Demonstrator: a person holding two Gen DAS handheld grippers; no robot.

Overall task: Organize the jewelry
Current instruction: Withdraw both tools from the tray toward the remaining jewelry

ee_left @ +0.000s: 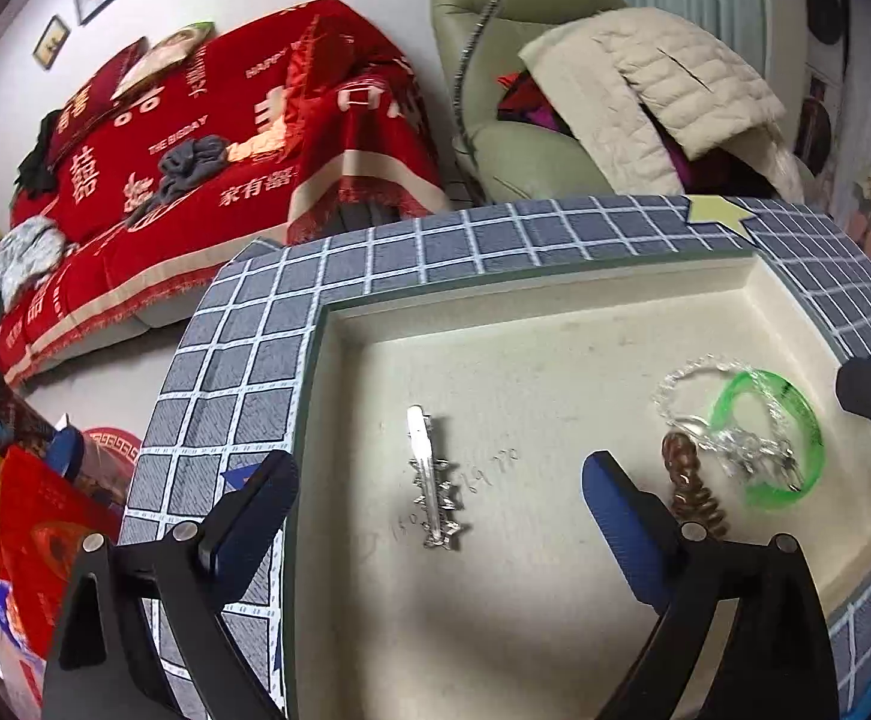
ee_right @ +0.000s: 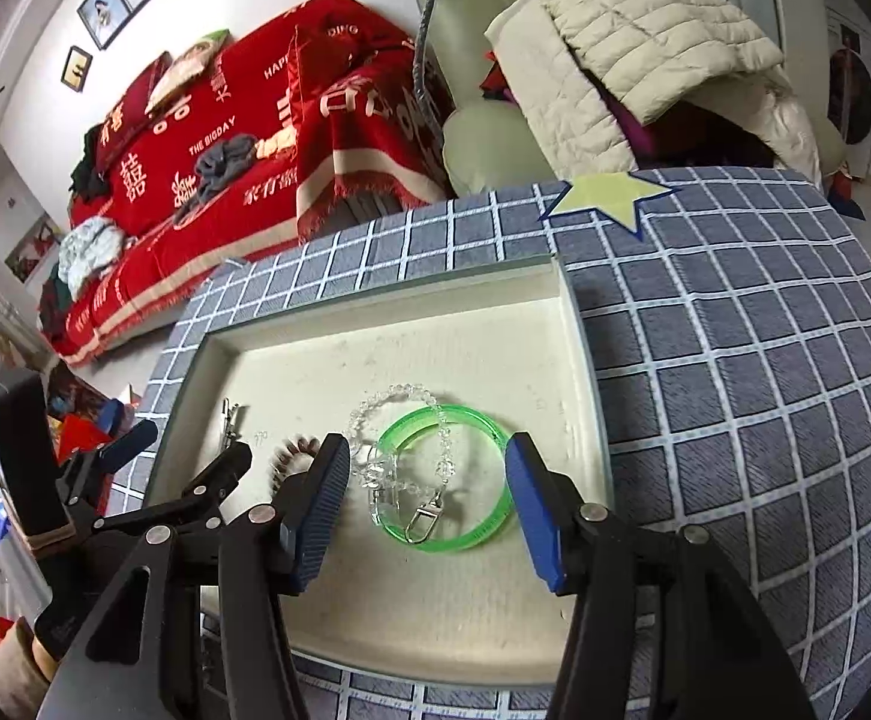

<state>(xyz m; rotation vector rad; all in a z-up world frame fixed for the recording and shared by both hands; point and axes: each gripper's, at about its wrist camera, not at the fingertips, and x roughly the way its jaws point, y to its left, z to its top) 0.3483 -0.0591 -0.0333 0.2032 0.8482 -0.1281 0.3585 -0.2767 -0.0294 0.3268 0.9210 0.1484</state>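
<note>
The red sofa throw (ee_right: 243, 138) reads "THE BIGDAY", "HAPPY" and 囍.

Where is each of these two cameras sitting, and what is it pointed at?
Left wrist: rides the left gripper, looking down at the silver hair clip; its open fingers show.
Right wrist: rides the right gripper, open around the green bangle; the left gripper shows too.
Shared: the cream tray, bangle, clear bead bracelet, red sofa cover.
</note>
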